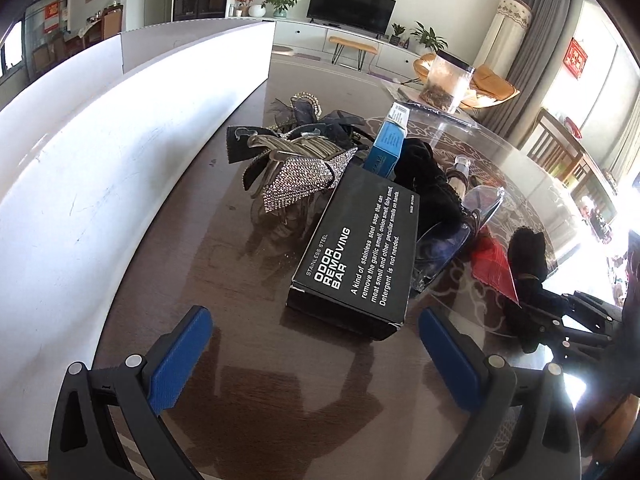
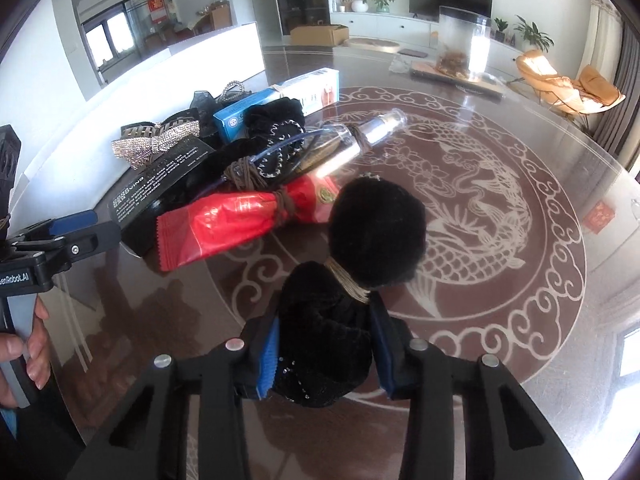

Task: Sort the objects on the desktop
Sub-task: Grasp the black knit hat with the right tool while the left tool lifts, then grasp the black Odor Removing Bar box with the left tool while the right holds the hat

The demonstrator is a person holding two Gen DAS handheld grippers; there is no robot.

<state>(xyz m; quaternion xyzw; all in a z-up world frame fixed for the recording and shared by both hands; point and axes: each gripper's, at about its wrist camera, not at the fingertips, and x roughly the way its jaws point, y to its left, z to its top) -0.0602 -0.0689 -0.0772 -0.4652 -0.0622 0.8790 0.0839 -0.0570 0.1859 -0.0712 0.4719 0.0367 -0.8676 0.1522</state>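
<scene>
Each tool (image 2: 324,356) is black plastic with 2 blue ribbed pads (image 2: 267,360) and silver round screws.

Flat black cardboard box (image 1: 354,248), white print: "STAINLESS STEEL ODOR REMOVING BAR", then "A kind of stainless steel soap that can remove the garlic smell, onion smell, fishy smell, meat smell…Detergent is not needed." Black handle of left tool (image 2: 20,276): partial "…enRobot.AI". Other print illegible.

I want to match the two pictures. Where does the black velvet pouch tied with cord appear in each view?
Left wrist view: black velvet pouch at the far right edge, right of the red packet.
Right wrist view: the pouch at bottom centre, its lower part pinched between the right tongs.
Shared landmark: the black odor bar box.
</scene>
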